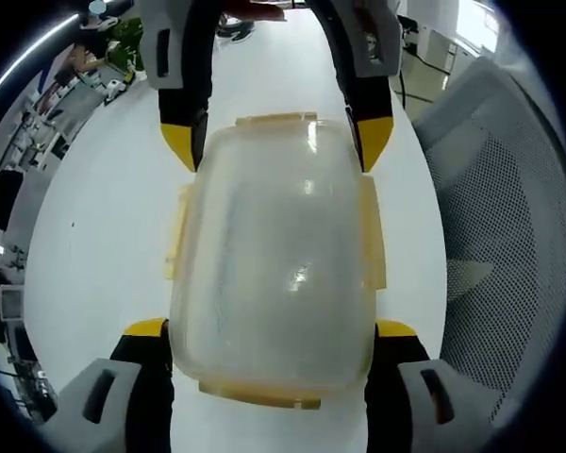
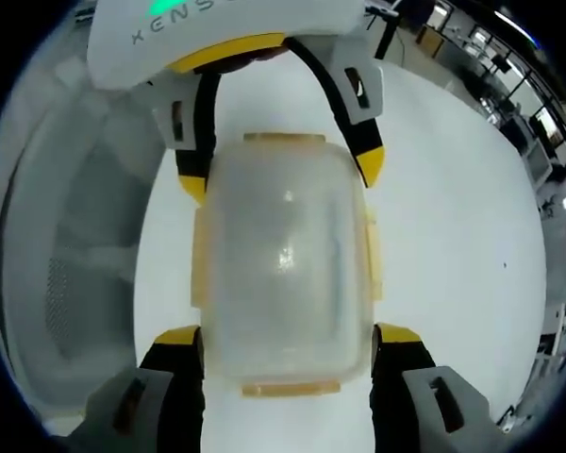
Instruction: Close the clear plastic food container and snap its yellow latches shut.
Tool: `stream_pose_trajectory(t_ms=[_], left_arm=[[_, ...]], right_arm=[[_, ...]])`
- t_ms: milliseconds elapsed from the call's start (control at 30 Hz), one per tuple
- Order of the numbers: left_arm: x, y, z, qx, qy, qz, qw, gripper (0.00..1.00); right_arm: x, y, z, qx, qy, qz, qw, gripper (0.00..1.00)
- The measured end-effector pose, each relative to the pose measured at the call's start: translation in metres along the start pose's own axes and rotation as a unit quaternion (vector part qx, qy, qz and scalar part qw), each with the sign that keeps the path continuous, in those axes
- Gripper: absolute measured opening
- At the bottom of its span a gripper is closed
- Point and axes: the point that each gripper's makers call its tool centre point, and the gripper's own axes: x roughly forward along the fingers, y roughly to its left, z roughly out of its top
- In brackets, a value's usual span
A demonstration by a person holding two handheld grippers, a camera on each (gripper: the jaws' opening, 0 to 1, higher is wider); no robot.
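Open-plan office or lab, white worktop (image 1: 104,226), mesh chair (image 1: 509,245) at 3 o'clock, cluttered desks (image 2: 538,123) at 2 o'clock

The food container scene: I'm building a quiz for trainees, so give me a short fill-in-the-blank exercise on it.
1. The clear container rests on a ____ table.
2. Its latches are coloured ____.
3. In the left gripper view, the right gripper reaches in from the ____ of the picture.
4. The left gripper straddles the container, one fingertip on each ____.

Missing words: white; yellow; top; side
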Motion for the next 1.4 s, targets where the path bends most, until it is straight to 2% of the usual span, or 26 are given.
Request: stream_pose_trajectory(t_ms=[433,1400], left_arm=[[0.002,0.008,0.000,0.003,0.001,0.001,1.0000,0.85],[0.012,0.046,0.008,0.003,-0.003,-0.001,1.0000,0.85]], right_arm=[[0.000,-0.008,-0.001,-0.002,-0.006,-0.002,1.0000,0.72],[0.001,-0.047,-0.009,-0.003,-0.006,-0.006,1.0000,0.72]])
